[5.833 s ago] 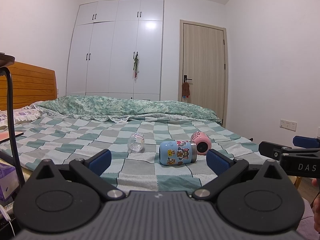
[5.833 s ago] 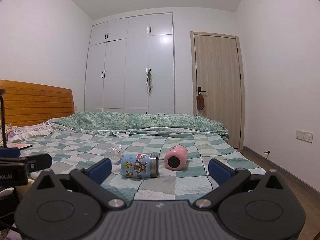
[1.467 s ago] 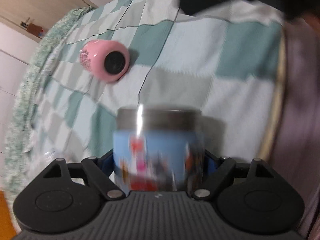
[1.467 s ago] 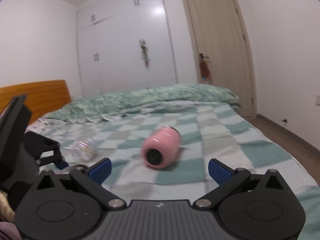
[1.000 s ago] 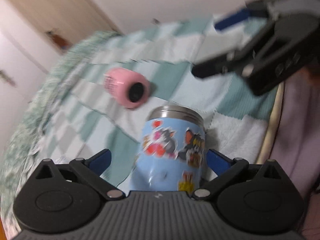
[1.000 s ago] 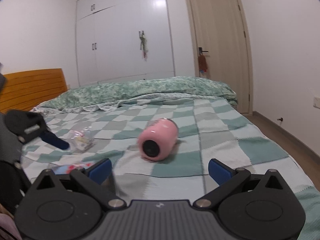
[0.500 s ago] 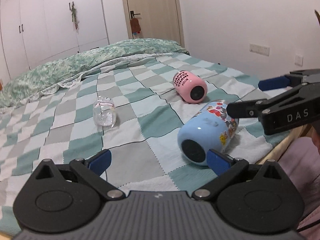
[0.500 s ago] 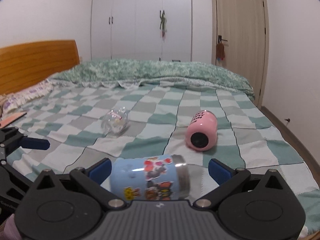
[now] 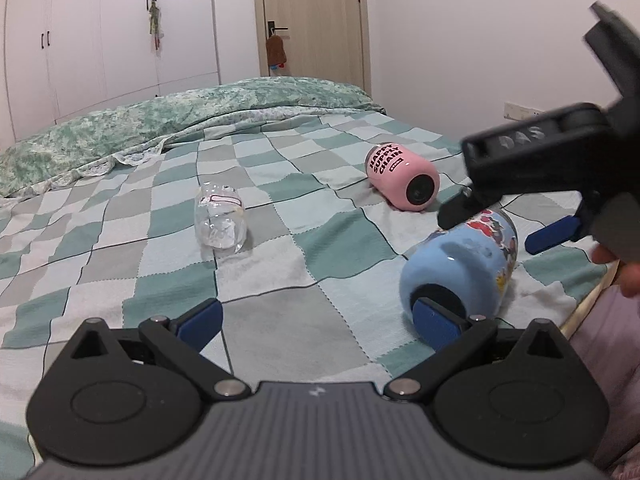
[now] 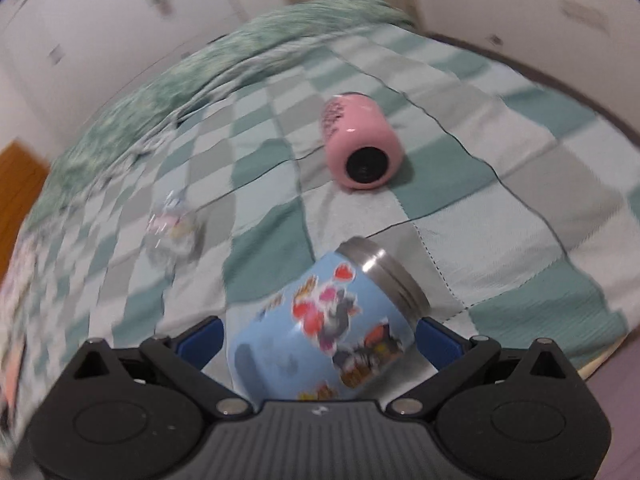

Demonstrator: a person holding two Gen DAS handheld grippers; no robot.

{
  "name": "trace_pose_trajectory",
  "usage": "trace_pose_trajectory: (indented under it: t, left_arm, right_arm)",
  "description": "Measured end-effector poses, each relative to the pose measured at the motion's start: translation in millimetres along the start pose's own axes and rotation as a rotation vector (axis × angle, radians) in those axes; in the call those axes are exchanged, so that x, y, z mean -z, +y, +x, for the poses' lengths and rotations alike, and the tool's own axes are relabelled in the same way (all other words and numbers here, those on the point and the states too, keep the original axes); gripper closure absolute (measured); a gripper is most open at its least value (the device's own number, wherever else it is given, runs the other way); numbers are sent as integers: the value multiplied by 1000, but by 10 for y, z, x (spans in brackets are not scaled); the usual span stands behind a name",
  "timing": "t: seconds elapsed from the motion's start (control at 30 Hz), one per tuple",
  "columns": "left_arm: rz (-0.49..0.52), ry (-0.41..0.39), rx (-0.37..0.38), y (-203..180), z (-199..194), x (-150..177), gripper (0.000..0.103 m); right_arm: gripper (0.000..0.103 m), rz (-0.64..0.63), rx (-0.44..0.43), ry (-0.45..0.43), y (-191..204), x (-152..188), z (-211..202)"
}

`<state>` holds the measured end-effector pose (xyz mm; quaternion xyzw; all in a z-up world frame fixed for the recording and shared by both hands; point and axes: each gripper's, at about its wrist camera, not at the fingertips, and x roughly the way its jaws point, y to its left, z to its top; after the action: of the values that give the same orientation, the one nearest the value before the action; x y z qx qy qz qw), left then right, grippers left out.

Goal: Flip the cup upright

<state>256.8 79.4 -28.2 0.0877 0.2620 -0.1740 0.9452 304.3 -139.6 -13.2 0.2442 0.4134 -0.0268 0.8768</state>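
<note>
Now right gripper (image 10: 320,338) straddles blue cup (image 10: 324,326), fingers spread either side, not yet pinching; half a second ago it hung back above. Regrasp looks underway after cup toppled from upright. Cup lies on checked blanket (image 9: 280,292) near bed's edge, long axis tilted, steel rim up-right toward pink cup (image 10: 360,148). Left gripper (image 9: 316,324) spread apart, holding nothing.

Home bedroom, checkered bed (image 9: 280,288), white wardrobe (image 9: 100,40), door (image 9: 312,20)

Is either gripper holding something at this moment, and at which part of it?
The left gripper holds nothing. The right gripper has the blue cartoon cup between its open fingers, beside its lower body; a closed hold cannot be told.
</note>
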Motion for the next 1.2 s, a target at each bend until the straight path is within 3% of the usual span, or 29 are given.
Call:
trace_pose_trajectory:
  t: [0.17,0.27,0.37,0.47,0.6,0.67,0.87,1.07,1.2]
  left_arm:
    - [-11,-3,35,79,105,-34,0]
    - [-16,3,45,89,184,-14,0]
    - [-33,9,46,108,228,1,0]
    - [-38,14,34,141,209,20,0]
    - [-43,35,4,168,162,64,0]
    - [-49,46,-8,176,151,89,0]
    - [-76,81,-54,278,134,164,0]
    - [-92,77,-66,370,130,164,0]
    - [-106,57,-65,415,113,145,0]
  right_arm:
    - [0,142,56,83,-78,-90,397]
    - [0,114,27,102,-43,-113,531]
    - [7,-98,-30,120,145,-138,552]
    - [9,-342,-86,236,357,-266,555]
    - [9,-714,-81,356,761,-295,505]
    - [9,-775,-71,370,865,-237,559]
    - [9,-753,-58,334,954,-174,822]
    - [10,-746,-25,279,984,-103,775]
    - [1,-548,-56,233,903,-264,611]
